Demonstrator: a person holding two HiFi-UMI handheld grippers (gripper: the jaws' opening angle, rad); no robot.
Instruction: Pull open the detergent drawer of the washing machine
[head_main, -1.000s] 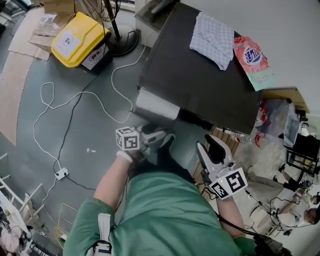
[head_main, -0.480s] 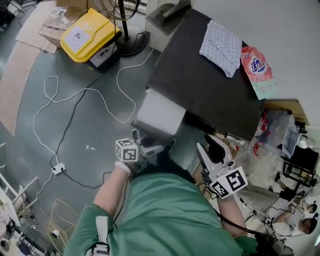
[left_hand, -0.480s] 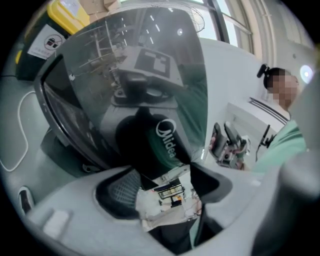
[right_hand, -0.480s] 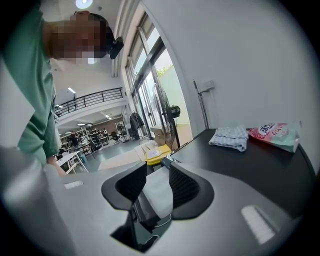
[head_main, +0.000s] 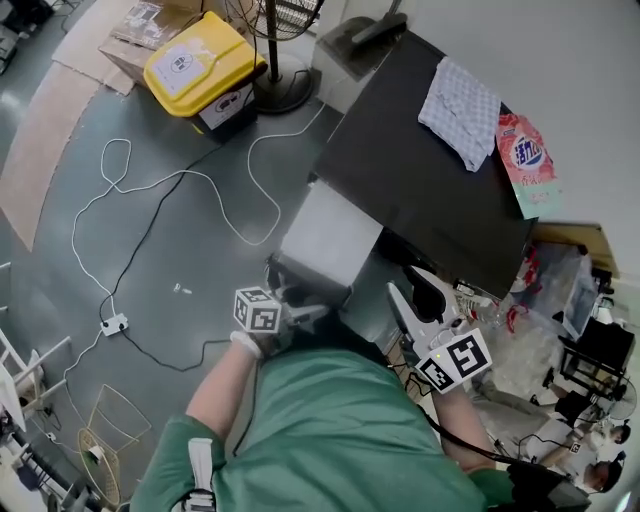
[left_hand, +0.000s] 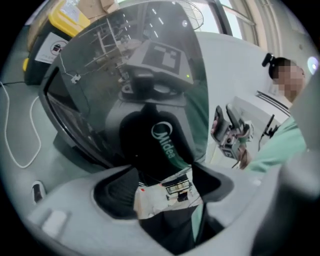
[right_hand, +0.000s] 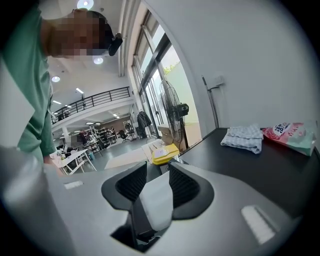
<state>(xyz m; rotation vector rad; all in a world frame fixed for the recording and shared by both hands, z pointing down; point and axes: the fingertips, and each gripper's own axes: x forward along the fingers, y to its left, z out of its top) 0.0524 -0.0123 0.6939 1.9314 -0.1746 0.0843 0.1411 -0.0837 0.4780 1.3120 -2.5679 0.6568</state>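
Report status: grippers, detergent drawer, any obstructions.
Left hand-held gripper just opening, drawer front between jaws. Right hand-held gripper open, empty. Detergent drawer pulled out. Nothing blocking.

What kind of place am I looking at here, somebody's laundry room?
More likely a big workshop or lab hall. The washing machine stands on open grey floor near a yellow case and a pedestal fan, and the right gripper view shows a railed mezzanine above work tables.

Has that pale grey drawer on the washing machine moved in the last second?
Yes. The pale grey drawer sticks out further from the black-topped washing machine, toward the person.
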